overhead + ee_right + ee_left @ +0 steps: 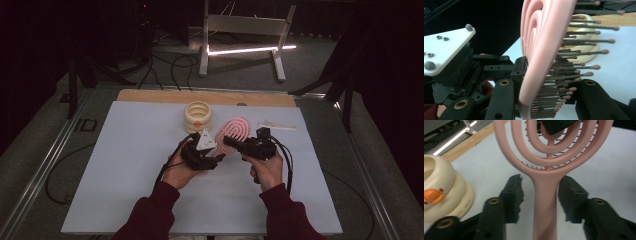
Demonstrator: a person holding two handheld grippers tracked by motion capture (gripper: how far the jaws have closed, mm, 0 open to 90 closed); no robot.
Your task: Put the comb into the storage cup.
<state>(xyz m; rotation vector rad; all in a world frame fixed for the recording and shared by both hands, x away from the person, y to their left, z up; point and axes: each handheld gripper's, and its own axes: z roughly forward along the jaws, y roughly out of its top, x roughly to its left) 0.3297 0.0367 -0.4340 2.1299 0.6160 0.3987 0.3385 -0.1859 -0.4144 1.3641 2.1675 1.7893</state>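
a: right tongs [541, 92] clamped on the pink hairbrush [539, 50], holding it above the table [125, 165]!
b: left tongs [540, 195] open, jaws either side of the handle without touching. cream ring toy [441, 192] sits alongside.

The hairbrush [546, 195] is soft pink, with round pink loops in its head and thin dark bristles [574, 67] that end in little brownish tips. To its left, the stacked ring toy [198, 116] is cream with one orange spot. Both grippers [216, 159] [231, 142] are black. The table mat [125, 165] is pale blue-white, with a light brown wooden edge [150, 96] on the far side. The sleeves [150, 215] are dark red.
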